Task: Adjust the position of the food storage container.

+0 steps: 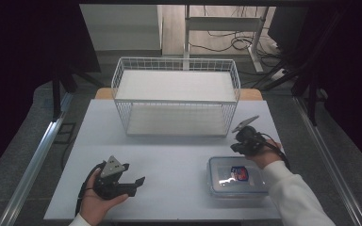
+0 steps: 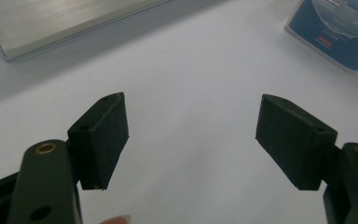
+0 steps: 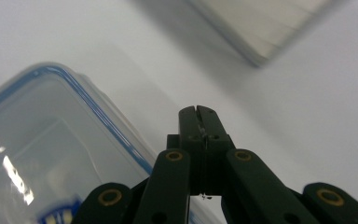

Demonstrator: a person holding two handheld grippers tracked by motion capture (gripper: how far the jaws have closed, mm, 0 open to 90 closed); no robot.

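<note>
Resting on the table (image 1: 169, 155), left gripper (image 1: 134, 184) lies level, jaws apart, empty. Right gripper (image 1: 238, 147) hovers beyond the plastic container (image 1: 235, 176), jaws closed, empty.

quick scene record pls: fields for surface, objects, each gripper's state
surface: white table
box: clear lidded box, blue seal, label on lid, lying flat at the near right
basket: white wire basket, two tiers, at the table's far side
left gripper: open, nothing between the jaws, low at the near left
right gripper: shut, holds nothing, beside the box's far edge
</note>
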